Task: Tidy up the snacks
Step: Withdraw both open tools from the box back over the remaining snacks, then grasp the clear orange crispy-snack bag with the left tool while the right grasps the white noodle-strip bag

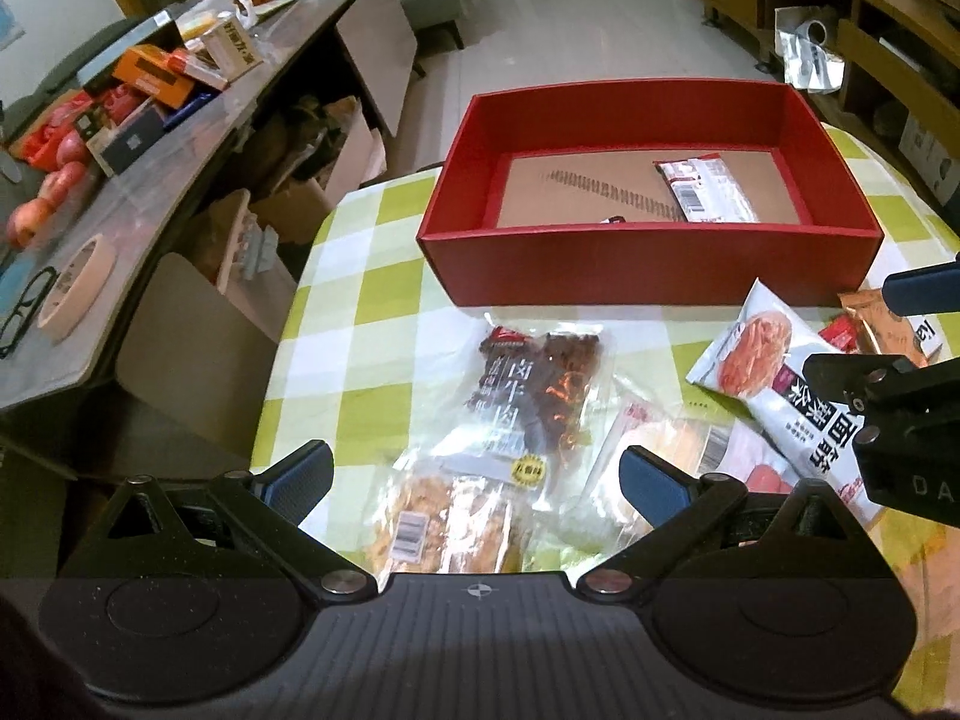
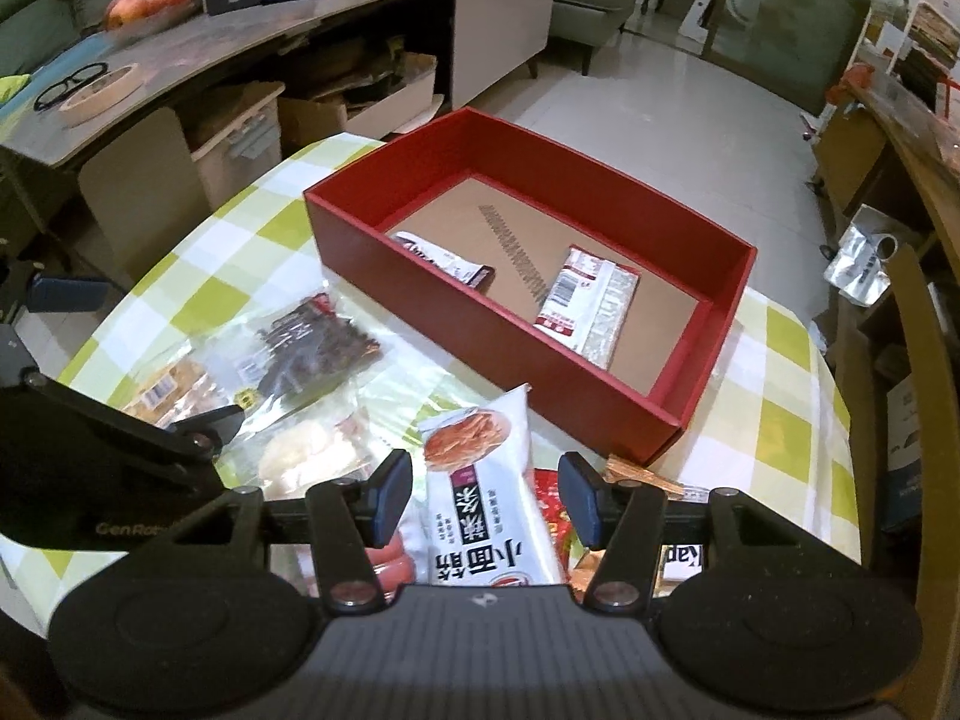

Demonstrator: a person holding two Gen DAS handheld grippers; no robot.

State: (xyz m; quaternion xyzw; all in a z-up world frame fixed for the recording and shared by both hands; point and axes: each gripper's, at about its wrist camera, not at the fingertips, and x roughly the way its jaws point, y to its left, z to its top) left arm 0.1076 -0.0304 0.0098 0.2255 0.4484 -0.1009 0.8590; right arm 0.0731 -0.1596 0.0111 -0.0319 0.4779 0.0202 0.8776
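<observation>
We hold both grippers tilted down over the loose snacks so that each wrist camera sees its next pick and the red box together. The box sits on the checked tablecloth just beyond the pile, open side up, which keeps each transfer short. Two packets already lie flat on its cardboard floor: a white packet near the right wall and a smaller packet against the near wall.

The left gripper stands released, jaws wide, above the dark jerky pack and a clear biscuit pack, touching neither.

The right gripper is also released; the white noodle-snack bag lies between its pads with clear gaps on both sides. We judge this bag the next pick, since the jaws already straddle it
</observation>
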